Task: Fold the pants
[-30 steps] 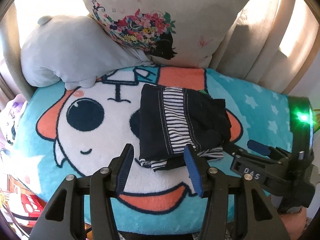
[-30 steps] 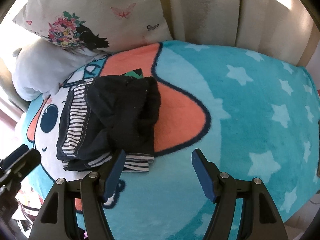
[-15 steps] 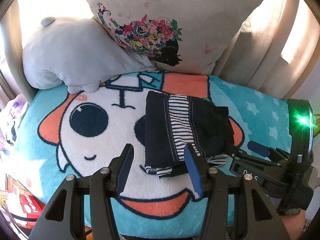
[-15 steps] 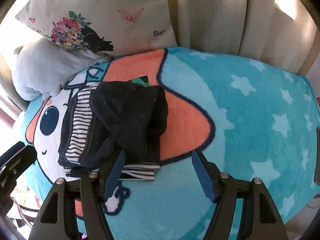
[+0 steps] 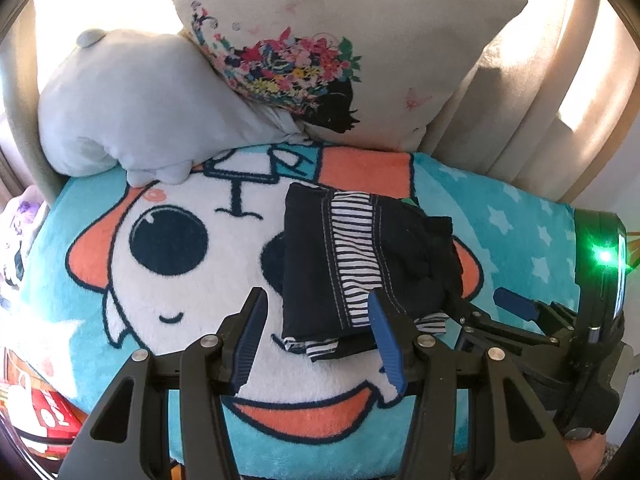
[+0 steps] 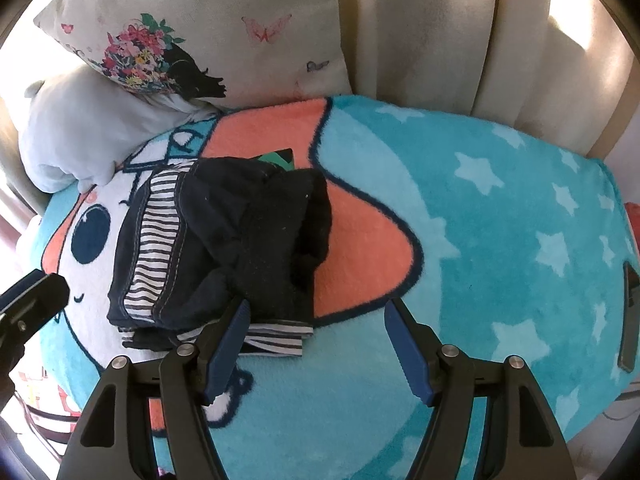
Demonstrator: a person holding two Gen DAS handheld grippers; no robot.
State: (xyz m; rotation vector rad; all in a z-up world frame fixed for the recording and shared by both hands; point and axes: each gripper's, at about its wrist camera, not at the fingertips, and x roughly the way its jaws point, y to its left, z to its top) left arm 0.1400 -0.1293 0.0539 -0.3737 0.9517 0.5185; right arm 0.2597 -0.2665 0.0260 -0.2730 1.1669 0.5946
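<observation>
Pants point(image 5: 360, 264) folded into a compact dark bundle with a striped panel showing, lying on the cartoon blanket point(image 5: 168, 312), over the white face and orange patch. Striped edges stick out at the near end of the bundle.

Left tongs point(image 5: 316, 340): released, nothing between the blue pads; the right pad overlaps the bundle's near edge in view, contact can't be told.

Right tongs point(image 6: 316, 344): released, nothing gripped; the left finger point(image 6: 226, 344) sits at the bundle's near right corner, the right one over bare blanket.

Floral pillow point(image 5: 340, 52) and grey plush point(image 5: 132, 108) behind the pants, against the beige curtain point(image 6: 440, 32).
</observation>
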